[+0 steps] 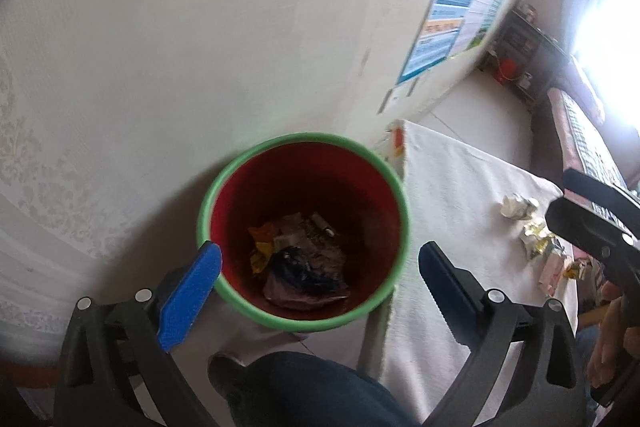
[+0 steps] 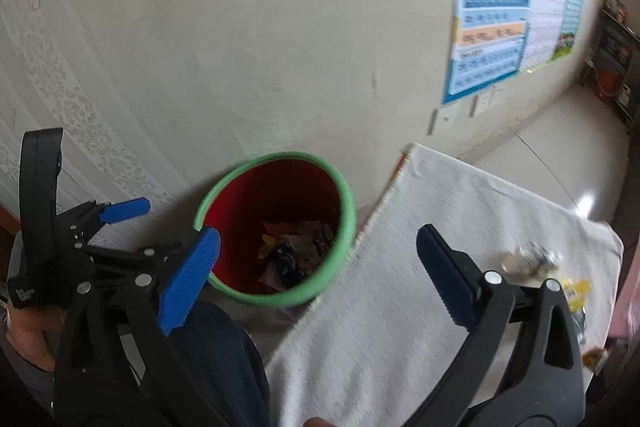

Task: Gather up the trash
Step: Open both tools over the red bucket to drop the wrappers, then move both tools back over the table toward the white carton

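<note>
Left wrist view: crumpled paper ball (image 1: 516,206) and snack wrappers (image 1: 540,245) sit on the white-clothed table (image 1: 448,187), right of the red bin (image 1: 303,231). Featherlight, crushable, crinkly stuff, so I'd pinch the bunched middle, not a loose edge. Left gripper (image 1: 320,291) and right gripper (image 2: 316,279) both gape wide, nothing held.

A colourful poster (image 2: 504,15) hangs on the pale wall (image 2: 248,27); a dark shelf unit (image 1: 520,39) stands far off.
</note>
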A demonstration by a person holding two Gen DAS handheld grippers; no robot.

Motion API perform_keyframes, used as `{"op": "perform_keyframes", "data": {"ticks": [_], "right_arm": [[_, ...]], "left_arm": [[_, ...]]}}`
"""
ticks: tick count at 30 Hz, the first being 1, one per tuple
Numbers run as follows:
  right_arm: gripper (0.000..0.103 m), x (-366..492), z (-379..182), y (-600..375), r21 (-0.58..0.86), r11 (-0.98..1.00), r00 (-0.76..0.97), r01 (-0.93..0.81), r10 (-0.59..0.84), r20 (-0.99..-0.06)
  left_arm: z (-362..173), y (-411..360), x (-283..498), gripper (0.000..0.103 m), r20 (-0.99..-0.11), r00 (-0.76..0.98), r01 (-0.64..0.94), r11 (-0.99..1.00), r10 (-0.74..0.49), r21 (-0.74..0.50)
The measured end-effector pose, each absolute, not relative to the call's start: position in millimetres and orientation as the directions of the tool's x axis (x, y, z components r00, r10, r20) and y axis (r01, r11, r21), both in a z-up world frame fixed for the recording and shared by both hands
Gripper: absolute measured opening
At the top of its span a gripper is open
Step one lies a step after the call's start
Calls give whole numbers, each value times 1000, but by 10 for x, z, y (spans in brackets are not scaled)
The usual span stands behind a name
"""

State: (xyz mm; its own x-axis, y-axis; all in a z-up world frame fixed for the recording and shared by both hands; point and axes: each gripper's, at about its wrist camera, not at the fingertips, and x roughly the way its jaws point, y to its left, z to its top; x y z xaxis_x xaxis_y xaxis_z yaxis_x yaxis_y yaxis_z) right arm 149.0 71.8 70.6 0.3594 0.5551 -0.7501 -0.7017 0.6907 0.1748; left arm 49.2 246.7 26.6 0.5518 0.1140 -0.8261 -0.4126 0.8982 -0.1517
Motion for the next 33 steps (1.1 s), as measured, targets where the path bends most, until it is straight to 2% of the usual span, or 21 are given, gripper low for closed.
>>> {"op": "perform_keyframes", "data": {"ticks": [33], "right_arm": [[97,1670,236,-2402,209,942,513,-263,320,-797]], "left_arm": [[232,243,1455,95,-838,539,-82,985,-84,-151]]}}
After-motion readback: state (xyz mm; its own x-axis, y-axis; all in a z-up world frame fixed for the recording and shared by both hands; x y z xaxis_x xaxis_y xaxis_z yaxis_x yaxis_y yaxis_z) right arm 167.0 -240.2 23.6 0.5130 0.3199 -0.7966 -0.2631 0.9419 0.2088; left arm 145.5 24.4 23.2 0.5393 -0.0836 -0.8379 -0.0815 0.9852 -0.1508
